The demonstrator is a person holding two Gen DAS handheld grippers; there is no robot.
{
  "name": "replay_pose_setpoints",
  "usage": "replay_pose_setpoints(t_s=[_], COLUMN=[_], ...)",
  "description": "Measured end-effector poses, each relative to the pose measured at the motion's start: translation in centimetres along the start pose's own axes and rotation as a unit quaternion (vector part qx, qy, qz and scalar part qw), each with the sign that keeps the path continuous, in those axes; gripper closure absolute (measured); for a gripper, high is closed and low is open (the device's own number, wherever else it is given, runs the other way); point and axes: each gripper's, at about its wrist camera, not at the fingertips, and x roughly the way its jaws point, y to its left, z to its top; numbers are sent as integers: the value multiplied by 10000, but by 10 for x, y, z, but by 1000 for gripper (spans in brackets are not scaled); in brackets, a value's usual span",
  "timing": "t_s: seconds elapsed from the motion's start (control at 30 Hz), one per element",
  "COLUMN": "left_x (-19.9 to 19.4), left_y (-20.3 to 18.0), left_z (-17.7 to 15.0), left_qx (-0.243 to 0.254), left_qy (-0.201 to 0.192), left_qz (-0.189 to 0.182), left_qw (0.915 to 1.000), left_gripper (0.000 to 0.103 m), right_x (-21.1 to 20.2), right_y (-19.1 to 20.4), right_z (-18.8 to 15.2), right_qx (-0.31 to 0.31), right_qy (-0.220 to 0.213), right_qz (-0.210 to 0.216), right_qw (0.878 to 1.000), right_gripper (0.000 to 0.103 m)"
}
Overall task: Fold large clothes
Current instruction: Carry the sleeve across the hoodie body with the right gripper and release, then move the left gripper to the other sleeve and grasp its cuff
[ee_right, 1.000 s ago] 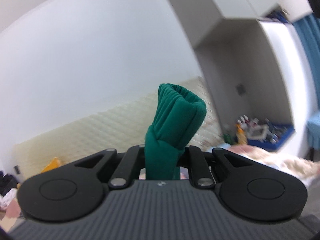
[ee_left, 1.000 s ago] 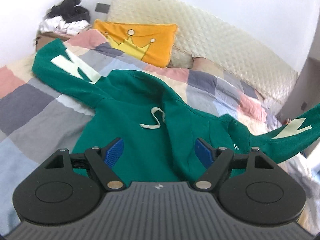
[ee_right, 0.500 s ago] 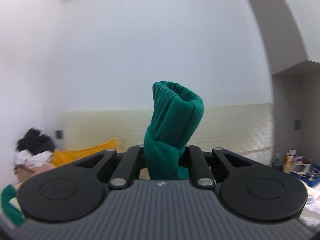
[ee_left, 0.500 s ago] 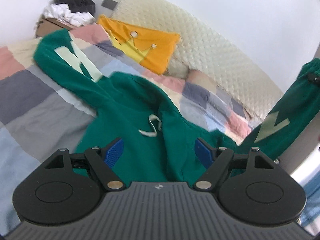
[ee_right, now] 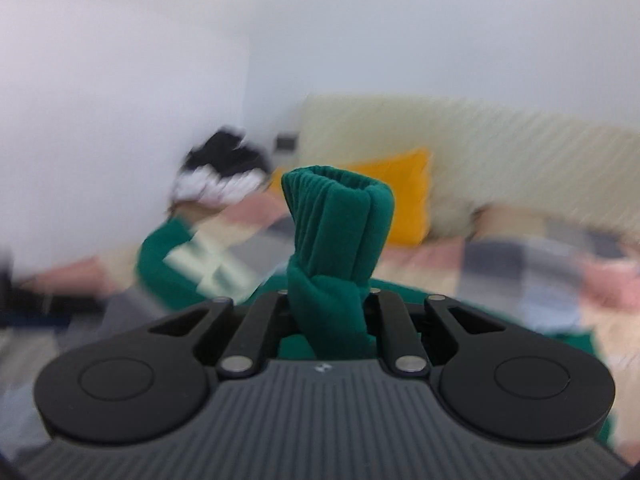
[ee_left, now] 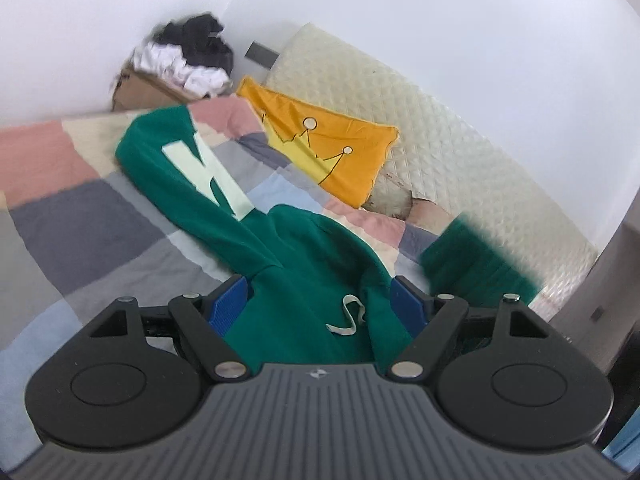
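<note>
A green hoodie [ee_left: 304, 264] lies on the patchwork bed, hood toward the pillows, one sleeve [ee_left: 188, 168] with a pale letter patch stretched to the far left. My left gripper [ee_left: 320, 304] is open, blue pads either side of the hoodie's chest and white drawstring [ee_left: 348, 316], just above the cloth. My right gripper [ee_right: 330, 304] is shut on the other sleeve's ribbed cuff [ee_right: 336, 220], which sticks up between its fingers. That raised sleeve shows blurred at the right of the left wrist view [ee_left: 476, 264]. The right wrist view is motion-blurred.
An orange crown cushion [ee_left: 324, 152] leans on the quilted cream headboard [ee_left: 440, 128]. A cardboard box with black and white clothes [ee_left: 184, 56] stands in the far left corner. The patchwork quilt [ee_left: 80, 232] lies under the hoodie.
My right gripper has swung the held cuff leftward and down over the bed, toward the hoodie's body. My left gripper has tilted and moved closer to the hoodie's chest.
</note>
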Motion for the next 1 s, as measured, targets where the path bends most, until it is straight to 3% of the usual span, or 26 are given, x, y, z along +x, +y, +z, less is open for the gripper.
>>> replay_pose_setpoints(t_s=[0.2,0.33,0.43,0.57,0.6,0.8,1.0], left_x=[12,27,33,34,34,30,34], left_y=[28,35,35,31,30,15,-15], left_z=[8,5,3,2,2,-2,-24], left_qx=[-426,-527,-460,-344,-310,12,541], left_qy=[20,180,213,159,134,151,466], left_qz=[-44,-100,-157,-295,-325,-467,-724], left_qw=[9991,9984,9986,9988,9989,9988,9948], left_gripper=[21,21,22,22,22,22,23], right_x=[23,32,37,31,27,-8,-46], right_y=[43,47,49,48,48,43,24], right_z=[-45,-52,-55,-59,-60,-56,-51], right_qx=[-90,70,156,500,553,832,901], right_qy=[748,1001,1088,1116,1136,1148,1030], right_qz=[433,426,491,836,917,928,370], right_qw=[9962,9940,9927,9890,9877,9855,9899], right_gripper=[88,87,81,33,29,29,29])
